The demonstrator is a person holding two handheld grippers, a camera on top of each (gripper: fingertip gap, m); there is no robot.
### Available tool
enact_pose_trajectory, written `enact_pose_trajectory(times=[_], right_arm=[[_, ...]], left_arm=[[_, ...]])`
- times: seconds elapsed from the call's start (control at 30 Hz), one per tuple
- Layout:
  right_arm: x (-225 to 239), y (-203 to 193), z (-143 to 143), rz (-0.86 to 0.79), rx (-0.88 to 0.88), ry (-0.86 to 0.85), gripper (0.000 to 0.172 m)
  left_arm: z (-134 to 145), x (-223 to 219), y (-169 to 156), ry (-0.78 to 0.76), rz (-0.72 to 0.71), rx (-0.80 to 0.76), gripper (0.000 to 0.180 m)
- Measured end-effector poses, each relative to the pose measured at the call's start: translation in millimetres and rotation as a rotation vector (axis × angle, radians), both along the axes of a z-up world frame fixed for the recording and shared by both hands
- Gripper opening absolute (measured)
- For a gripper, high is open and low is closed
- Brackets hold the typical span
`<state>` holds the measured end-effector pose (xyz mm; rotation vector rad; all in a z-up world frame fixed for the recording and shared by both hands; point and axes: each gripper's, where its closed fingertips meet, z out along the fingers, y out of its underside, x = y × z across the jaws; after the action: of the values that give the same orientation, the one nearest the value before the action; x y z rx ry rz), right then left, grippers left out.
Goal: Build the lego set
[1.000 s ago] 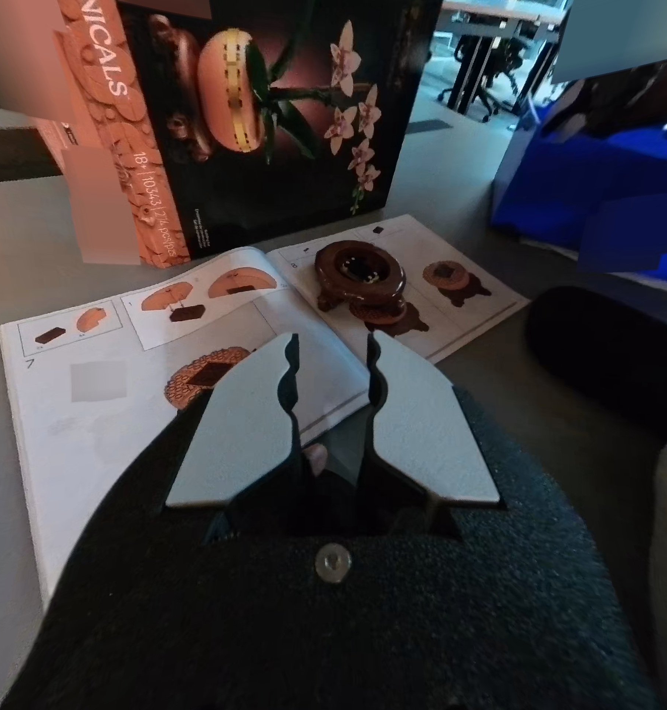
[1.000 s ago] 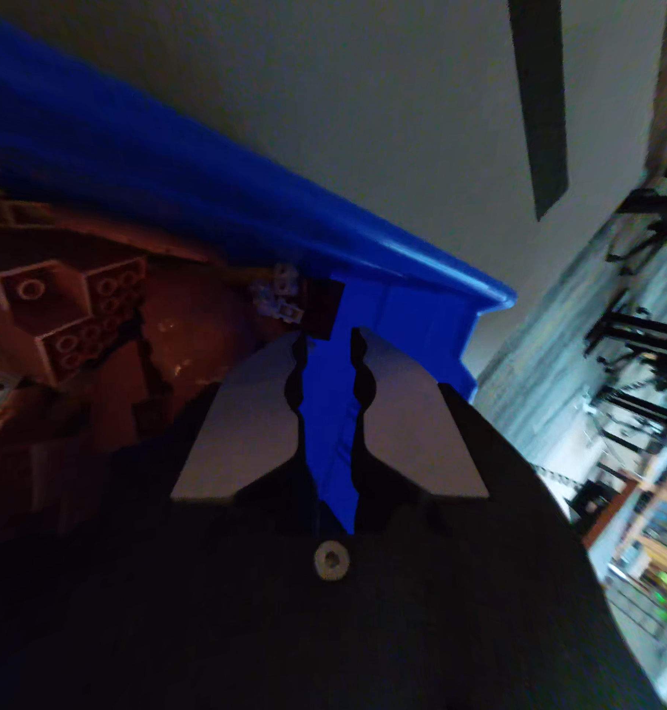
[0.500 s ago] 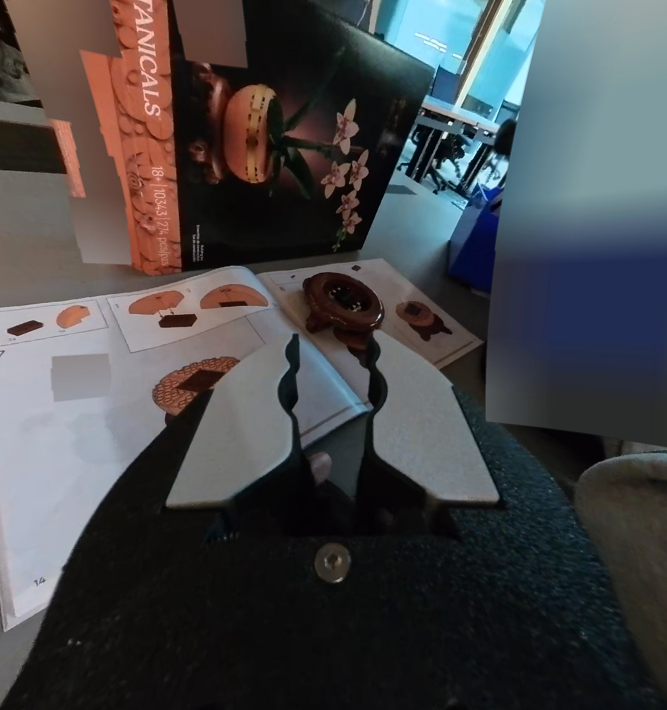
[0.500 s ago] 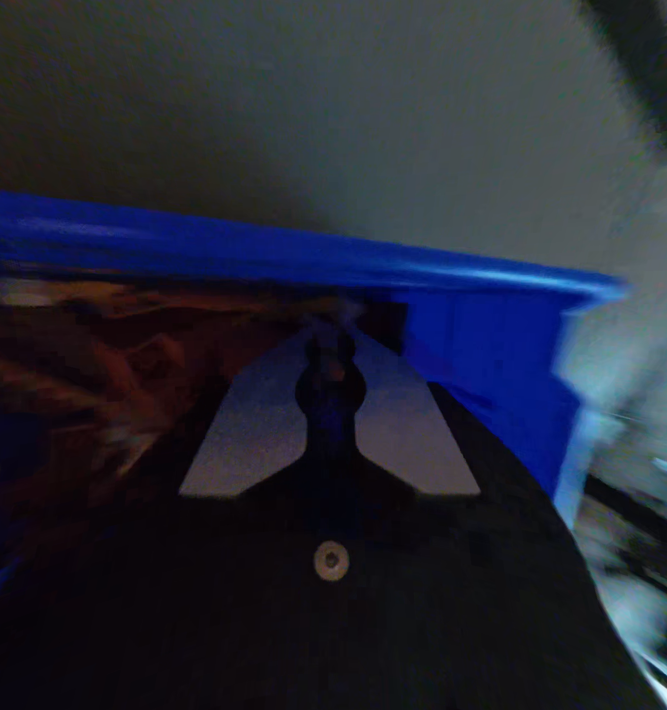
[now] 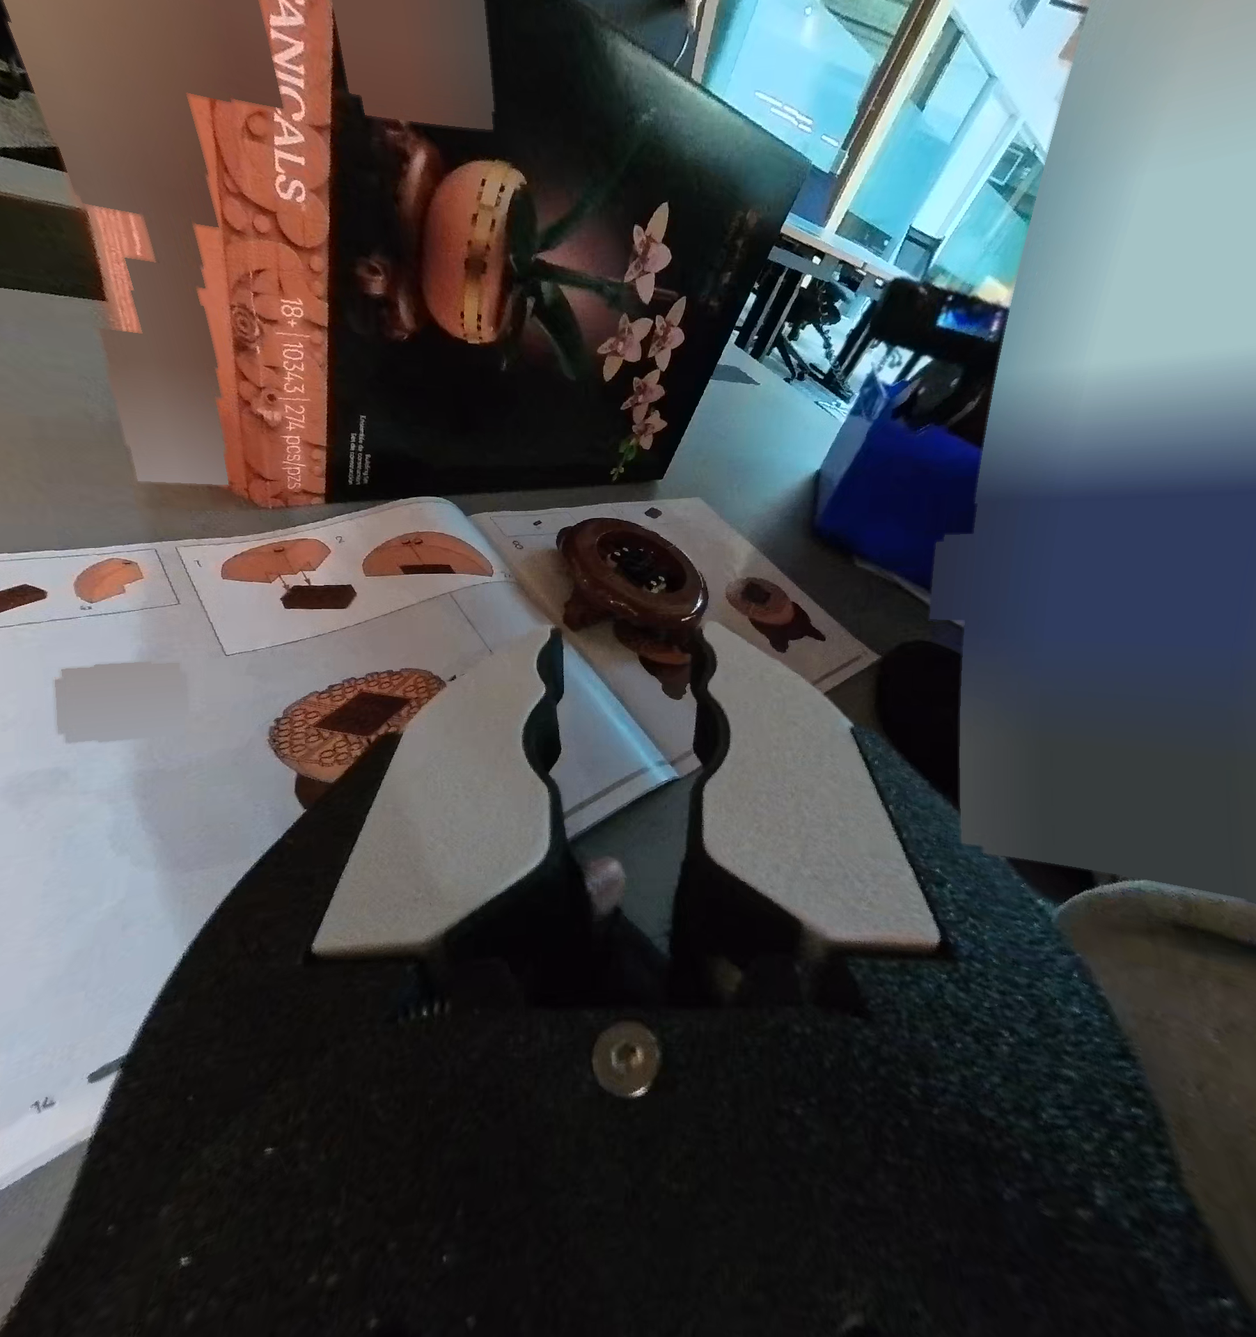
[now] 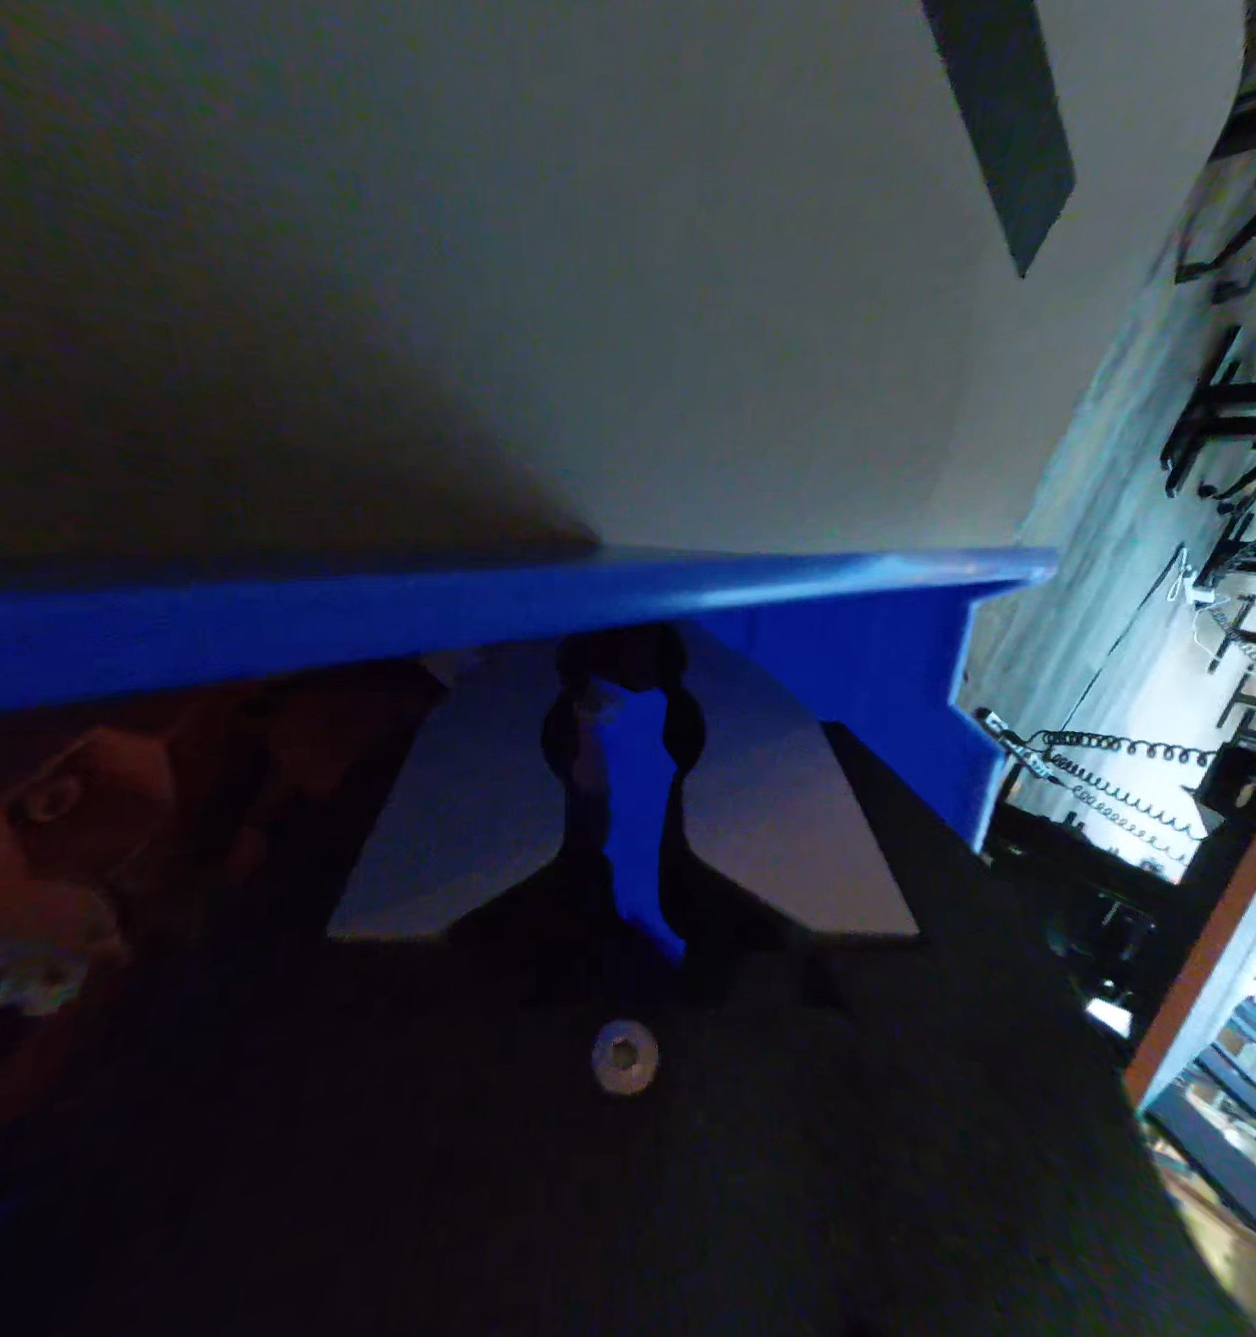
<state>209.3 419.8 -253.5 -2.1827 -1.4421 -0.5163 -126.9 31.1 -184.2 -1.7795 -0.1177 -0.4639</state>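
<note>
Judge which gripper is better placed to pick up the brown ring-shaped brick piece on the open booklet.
Left, probably. The left gripper faces the brown ring-shaped piece on the booklet, jaws apart and empty. The right gripper is down inside the blue bin, its fingertips dark and unclear.

Right tool (image 6: 621,673) low in frame inside a blue bin (image 6: 864,694), fingertips hidden under its rim, dim brown bricks (image 6: 68,796) lower left, grey surface (image 6: 611,289) above
</note>
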Motion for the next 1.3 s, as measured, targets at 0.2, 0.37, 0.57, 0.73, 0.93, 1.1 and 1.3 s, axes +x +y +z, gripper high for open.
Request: enact_pose_trajectory(times=[0.2, 0.37, 0.57, 0.73, 0.93, 1.1, 1.3], right_arm=[[-29.9, -57.8, -2.8, 0.004, -0.444, 0.316, 0.014], [3.5, -15.6, 16.0, -0.01, -0.092, 0.11, 0.021], [12.0, 1.4, -1.1, -0.025, 0.014, -0.062, 0.016], [-18.7, -55.6, -6.8, 0.004, -0.432, 0.231, 0.014], [1.1, -33.9, 5.2, -0.022, -0.239, 0.117, 0.031], [-2.5, -27.2, 1.4, 0.156, -0.21, -0.038, 0.044], [-18.1, -24.4, -2.0, 0.509, -0.159, -0.189, 0.031]], left_arm=[[0.3, -1.5, 0.0, -0.048, -0.014, 0.002, 0.034], [0.3, -1.8, 0.1, -0.068, -0.021, 0.0, 0.034], [1.6, -2.4, -0.9, -0.073, -0.017, 0.011, 0.034], [2.1, -2.7, -1.0, -0.075, -0.015, 0.016, 0.035], [2.4, -2.7, -1.2, -0.098, -0.027, 0.017, 0.035], [3.6, -3.3, -1.9, -0.106, -0.027, 0.025, 0.035], [4.3, -4.3, -2.2, -0.111, -0.022, 0.031, 0.035]])
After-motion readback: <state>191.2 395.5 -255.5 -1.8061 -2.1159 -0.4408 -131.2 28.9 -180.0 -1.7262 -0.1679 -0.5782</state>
